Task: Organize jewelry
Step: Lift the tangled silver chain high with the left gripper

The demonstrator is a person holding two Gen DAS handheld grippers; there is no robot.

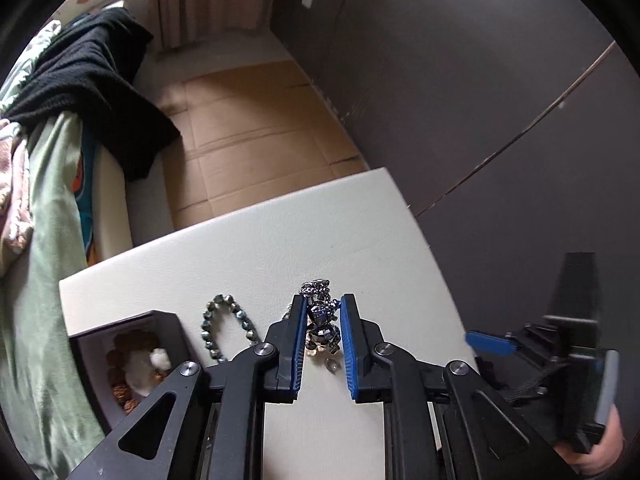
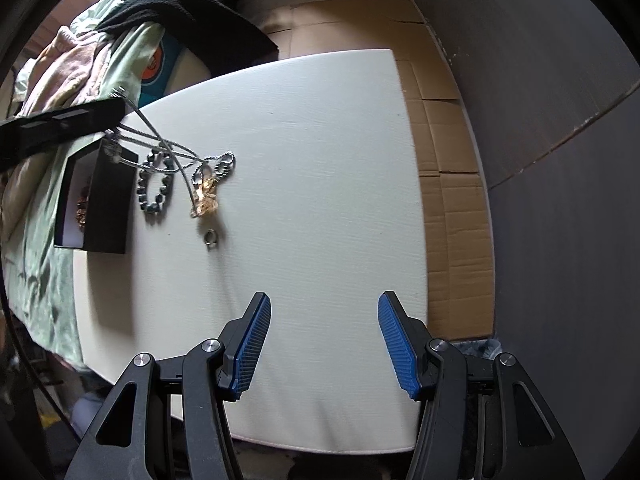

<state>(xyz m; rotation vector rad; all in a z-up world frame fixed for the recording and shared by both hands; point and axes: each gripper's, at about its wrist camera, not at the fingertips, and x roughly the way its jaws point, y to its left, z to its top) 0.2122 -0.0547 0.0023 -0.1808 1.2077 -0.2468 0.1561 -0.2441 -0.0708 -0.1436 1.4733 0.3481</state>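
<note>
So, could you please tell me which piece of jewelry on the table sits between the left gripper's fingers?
The sparkly dark crystal piece; the green bead bracelet lies apart, beside the box.

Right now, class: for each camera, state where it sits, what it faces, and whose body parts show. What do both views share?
Left wrist: on the left gripper, looking along its fingers at a dark sparkly piece between them; right gripper and the person's hand show at right.
Right wrist: on the right gripper, open above the white table; left gripper at upper left.
Shared: black box, bead bracelet, ring.
</note>
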